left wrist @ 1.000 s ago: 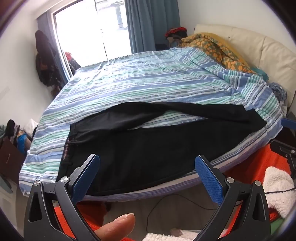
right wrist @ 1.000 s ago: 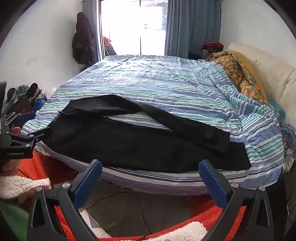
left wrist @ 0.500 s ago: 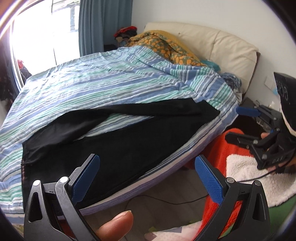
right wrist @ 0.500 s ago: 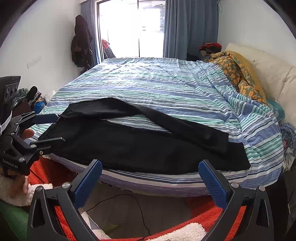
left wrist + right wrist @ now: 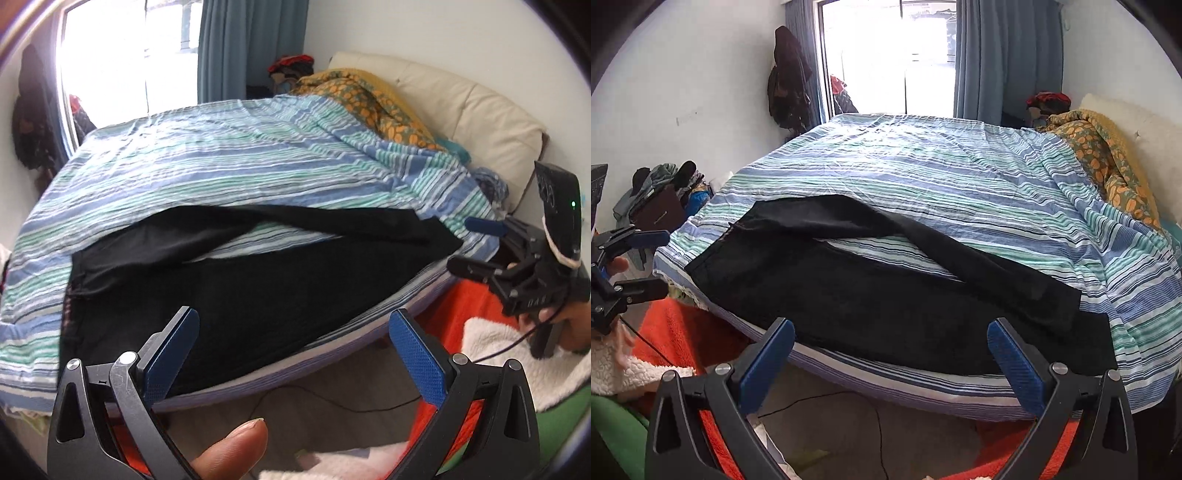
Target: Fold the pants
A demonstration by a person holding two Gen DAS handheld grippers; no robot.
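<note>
Left wrist view: off the bed's (image 5: 229, 162) near edge, waistband end, facing across toward the headboard.
Right wrist view: same edge, cuff end, facing the window.
Shared: pants (image 5: 886, 291), striped cover.

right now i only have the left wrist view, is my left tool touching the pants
observer: No. The left tool is open off the corner of the bed, beside the waistband but apart from the pants.
operator: ok and my other one, anything in it
observer: Nothing. The right tool is open, short of the bed edge, facing the pants.
operator: anything in my way past the waist end
observer: A brown bag and a heap of clothes sit by the wall there.
</note>
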